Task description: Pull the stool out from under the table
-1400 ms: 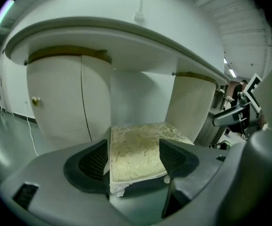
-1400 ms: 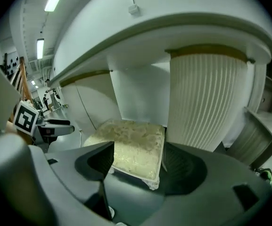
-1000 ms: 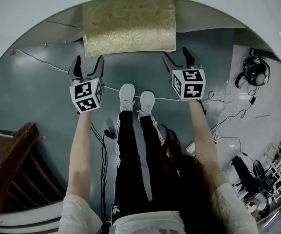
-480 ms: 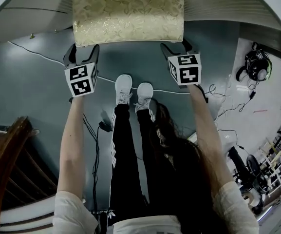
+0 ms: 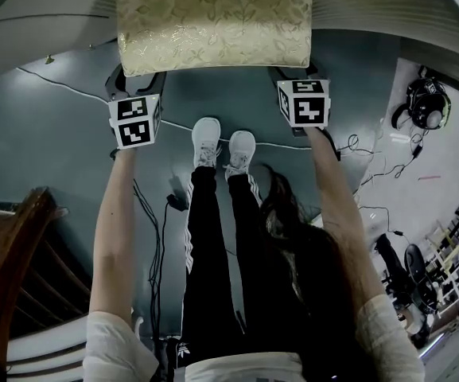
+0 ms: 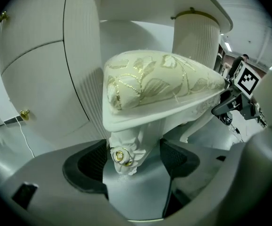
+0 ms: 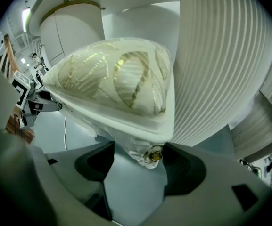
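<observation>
The left hand-held gripper and right hand-held gripper both stood wide, merely straddling the carved front legs of the stool. A pull before closing would probably slip off those smooth, rounded white knees or swing the stool into the ribbed pedestal of the desk. The stool sat on the floor, partly under the desk's front edge, its plump cream cushion embroidered in glossy gold.

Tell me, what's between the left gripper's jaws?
The stool's carved leg stands between the left gripper's open jaws, as seen in the left gripper view.
</observation>
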A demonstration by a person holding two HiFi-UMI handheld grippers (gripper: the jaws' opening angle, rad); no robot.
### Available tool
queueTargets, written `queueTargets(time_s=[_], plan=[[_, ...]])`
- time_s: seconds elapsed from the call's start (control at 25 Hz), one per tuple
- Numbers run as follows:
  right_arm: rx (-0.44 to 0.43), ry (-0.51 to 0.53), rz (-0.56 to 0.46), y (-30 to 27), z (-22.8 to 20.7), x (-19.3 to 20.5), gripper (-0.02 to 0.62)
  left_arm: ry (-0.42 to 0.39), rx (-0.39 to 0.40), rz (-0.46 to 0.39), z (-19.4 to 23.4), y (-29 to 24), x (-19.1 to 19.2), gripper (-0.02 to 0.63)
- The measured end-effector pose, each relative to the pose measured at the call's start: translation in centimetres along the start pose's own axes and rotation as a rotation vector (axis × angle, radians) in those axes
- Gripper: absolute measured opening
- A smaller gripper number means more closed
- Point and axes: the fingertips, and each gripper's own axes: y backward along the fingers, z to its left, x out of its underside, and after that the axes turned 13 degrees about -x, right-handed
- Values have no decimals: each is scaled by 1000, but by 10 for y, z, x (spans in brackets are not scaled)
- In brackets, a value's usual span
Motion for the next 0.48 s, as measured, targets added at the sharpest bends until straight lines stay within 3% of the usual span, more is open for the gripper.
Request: queueTargets(time_s=[0.32,0.48], plan=[[-2,-25,19,-14,-6,2,322,-135,28,0,-3,-12,-3,328],[-7,-42,24,-20,-9,4,314,-139,34,-3,-3,-15,-3,328]])
